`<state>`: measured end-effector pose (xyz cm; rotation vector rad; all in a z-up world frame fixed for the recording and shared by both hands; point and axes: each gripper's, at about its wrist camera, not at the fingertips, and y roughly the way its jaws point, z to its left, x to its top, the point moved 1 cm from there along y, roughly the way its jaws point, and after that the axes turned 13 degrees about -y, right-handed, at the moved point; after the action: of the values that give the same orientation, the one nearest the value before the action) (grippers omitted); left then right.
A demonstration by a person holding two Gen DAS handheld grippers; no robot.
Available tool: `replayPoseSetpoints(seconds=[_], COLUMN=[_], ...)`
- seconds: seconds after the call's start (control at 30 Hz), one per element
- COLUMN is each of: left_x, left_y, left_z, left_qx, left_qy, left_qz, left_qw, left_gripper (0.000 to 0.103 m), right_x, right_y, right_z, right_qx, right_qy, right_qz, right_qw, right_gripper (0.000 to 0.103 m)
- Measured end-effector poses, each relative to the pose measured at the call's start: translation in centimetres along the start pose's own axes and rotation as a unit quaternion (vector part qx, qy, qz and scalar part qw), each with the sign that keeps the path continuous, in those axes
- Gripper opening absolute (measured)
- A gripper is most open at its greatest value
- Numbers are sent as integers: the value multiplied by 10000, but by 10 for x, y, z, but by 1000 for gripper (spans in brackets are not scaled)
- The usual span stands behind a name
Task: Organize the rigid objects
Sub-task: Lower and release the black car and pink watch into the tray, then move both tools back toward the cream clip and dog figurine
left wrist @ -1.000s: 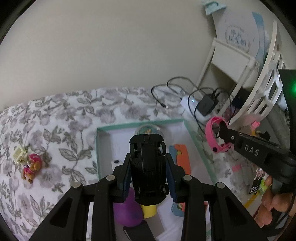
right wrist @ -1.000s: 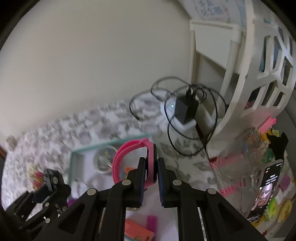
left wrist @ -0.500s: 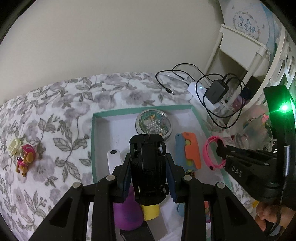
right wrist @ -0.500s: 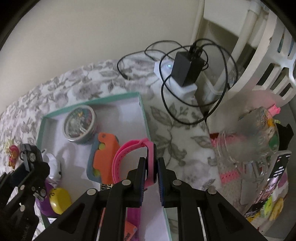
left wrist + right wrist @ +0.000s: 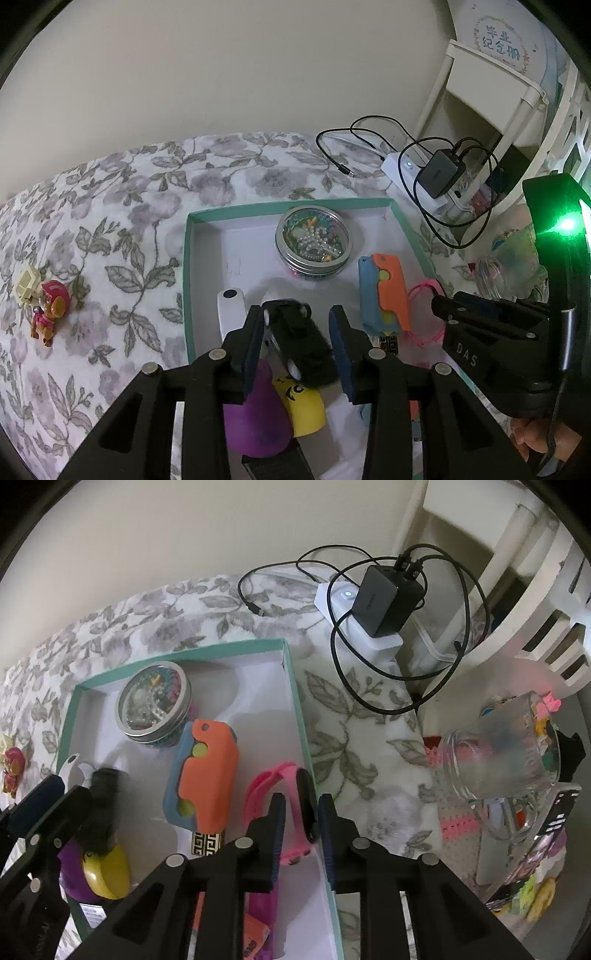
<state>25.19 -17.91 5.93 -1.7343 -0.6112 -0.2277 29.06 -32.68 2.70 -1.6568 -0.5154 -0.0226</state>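
Toy car (image 5: 299, 343) sat tilted between left gripper (image 5: 295, 347) fingers, jaws just opened, pads off it, long axis along fingers, over purple and yellow toys in box (image 5: 192, 221). Pink watch (image 5: 291, 808) between right gripper (image 5: 300, 825) fingers, jaws just opened, released by box's right wall. Pup figure (image 5: 50, 312) outside on cloth, nearer left hand.

A floral bedspread (image 5: 122, 206) covers the surface, meeting a plain beige wall (image 5: 221, 74) behind. At the far right, a white power strip (image 5: 354, 627) lies on the fabric with a black charger (image 5: 388, 594) plugged into it and black cables (image 5: 369, 686) looping around it. Beside it stands a white slatted shelf (image 5: 546, 602), and nearer, a clear glass jar (image 5: 498, 760) lies tipped on its side.
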Motion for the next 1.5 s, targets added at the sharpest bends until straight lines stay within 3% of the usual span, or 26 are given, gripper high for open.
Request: replayPoseSetpoints(seconds=[0.07, 0.17, 0.27, 0.47, 0.57, 0.83, 0.9, 1.03, 1.13, 1.5], left_x=[1, 5, 10, 24, 30, 38, 40, 42, 44, 54], left_y=[-2, -9, -19, -38, -45, -49, -49, -50, -50, -63], left_z=[0, 2, 5, 18, 30, 60, 67, 80, 88, 137], left_qx=[-4, 3, 39, 365, 610, 828, 890, 955, 989, 1001], left_qy=[-20, -66, -136, -279, -400, -769, -832, -1006, -1092, -1499], left_qz=[11, -12, -115, -358, -460, -505, -486, -492, -469, -460], left_qw=[10000, 10000, 9998, 9983, 9963, 9923, 9914, 9891, 9880, 9825], left_gripper=[43, 45, 54, 64, 86, 87, 97, 99, 99, 99], right_x=[1, 3, 7, 15, 18, 23, 24, 26, 26, 33], right_y=[-2, -10, -22, -55, -67, -85, -87, -85, -86, -85], right_z=[2, 3, 3, 8, 12, 26, 29, 37, 43, 74], right_qx=[-29, -50, -51, -45, -26, -41, -19, 8, -39, 64], right_qy=[-70, -129, -122, -146, -212, -290, -317, -404, -483, -702], right_qz=[-12, -103, -267, -714, -873, -1227, -1266, -1285, -1304, -1372], right_qw=[10000, 9999, 9996, 9973, 9960, 9920, 9914, 9909, 9903, 9880], right_gripper=[40, 42, 43, 61, 65, 88, 91, 99, 103, 103])
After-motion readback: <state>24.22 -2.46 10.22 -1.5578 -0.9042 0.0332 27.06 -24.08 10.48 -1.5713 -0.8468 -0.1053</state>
